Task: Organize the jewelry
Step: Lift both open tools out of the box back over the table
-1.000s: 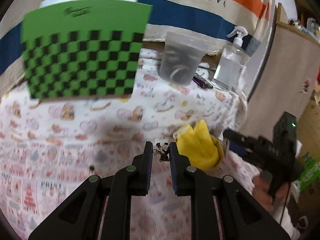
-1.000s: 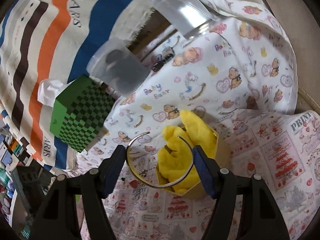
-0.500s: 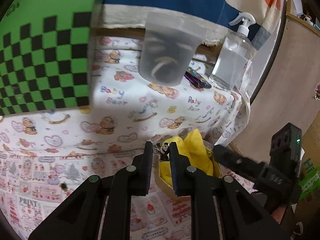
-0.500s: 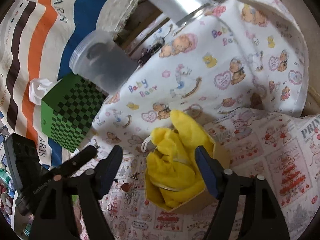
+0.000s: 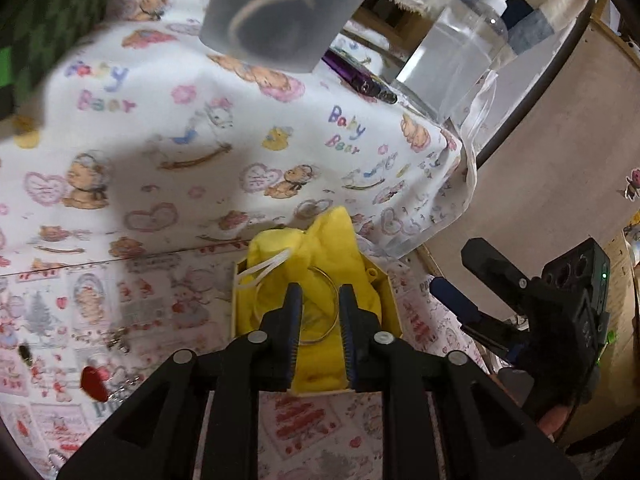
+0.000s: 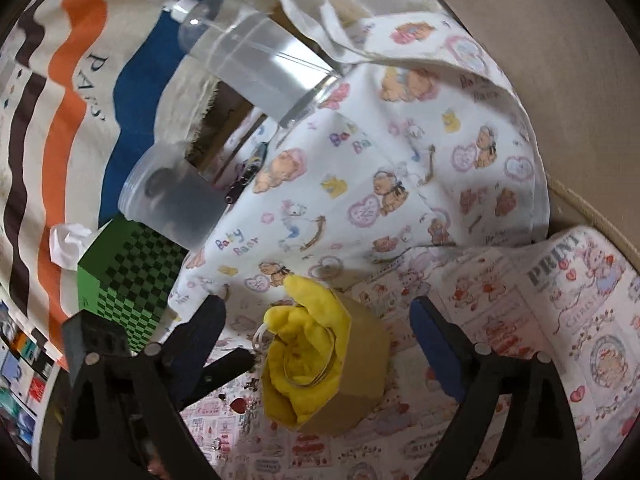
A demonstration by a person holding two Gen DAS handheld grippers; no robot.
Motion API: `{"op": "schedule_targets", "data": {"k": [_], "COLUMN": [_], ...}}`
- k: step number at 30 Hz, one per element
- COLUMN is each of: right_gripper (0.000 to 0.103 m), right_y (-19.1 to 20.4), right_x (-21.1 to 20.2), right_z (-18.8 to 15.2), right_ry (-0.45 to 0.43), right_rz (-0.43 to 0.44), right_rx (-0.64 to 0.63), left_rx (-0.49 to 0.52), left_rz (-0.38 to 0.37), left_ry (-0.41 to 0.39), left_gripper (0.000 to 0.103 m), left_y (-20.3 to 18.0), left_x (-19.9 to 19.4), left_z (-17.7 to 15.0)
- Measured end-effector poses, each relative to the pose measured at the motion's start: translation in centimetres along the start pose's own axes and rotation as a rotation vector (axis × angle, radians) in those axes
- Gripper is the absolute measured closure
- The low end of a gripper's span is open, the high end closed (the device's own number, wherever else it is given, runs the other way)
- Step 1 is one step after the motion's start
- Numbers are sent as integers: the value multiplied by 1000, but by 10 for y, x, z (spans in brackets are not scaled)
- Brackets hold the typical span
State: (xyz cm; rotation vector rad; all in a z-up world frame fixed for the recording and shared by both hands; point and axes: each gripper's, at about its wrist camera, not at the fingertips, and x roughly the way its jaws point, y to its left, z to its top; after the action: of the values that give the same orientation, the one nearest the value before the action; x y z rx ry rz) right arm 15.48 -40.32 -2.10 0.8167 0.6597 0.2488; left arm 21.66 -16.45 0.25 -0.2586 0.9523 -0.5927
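A small tan box (image 6: pixel 366 344) lined with yellow cloth (image 5: pixel 324 240) stands on the printed tablecloth. On the cloth inside it lies a silver bangle (image 6: pixel 310 360), also seen in the left wrist view (image 5: pixel 320 312). My left gripper (image 5: pixel 320 294) hovers right over the box. Its jaws are opening, with a narrow gap and nothing showing between the pads. My right gripper (image 6: pixel 320 316) straddles the box from a little way back. Its jaws are opening wide and touch nothing. It appears at the right in the left wrist view (image 5: pixel 472 280).
Loose pieces lie left of the box: a red heart charm (image 5: pixel 94 384) and bits of chain (image 5: pixel 118 340). Behind stand a frosted cup (image 5: pixel 280 12) holding bangles, a pump bottle (image 5: pixel 460 60), purple pens (image 5: pixel 360 78) and a green checked box (image 6: pixel 132 280). The table's edge drops off at right.
The right gripper let the bangle go onto the yellow cloth and spread its jaws. The left gripper came forward and down over the box. Its jaws parted, and the small dark charm is gone from its tips.
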Motion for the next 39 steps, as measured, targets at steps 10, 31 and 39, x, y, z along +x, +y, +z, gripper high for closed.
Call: {"op": "schedule_targets", "data": {"k": [10,31,39], "right_gripper": [7,3,2], "right_y": [12,64,76], "right_x": [-2,-4,6], "right_z": [-5,-37,-52], "right_ry": [-19,-15,9], "right_rz": [-48,-58,-87], "right_rx": [-62,-300,-380], "left_rx": [52,205,149], "left_rz": [130,438,496], "left_ry": [-152,-545,-494], "left_gripper": [47,1,1], "left_y": [6,4,39], "left_x": [-41,-164,-164], "left_z": [0,-57,-72]}}
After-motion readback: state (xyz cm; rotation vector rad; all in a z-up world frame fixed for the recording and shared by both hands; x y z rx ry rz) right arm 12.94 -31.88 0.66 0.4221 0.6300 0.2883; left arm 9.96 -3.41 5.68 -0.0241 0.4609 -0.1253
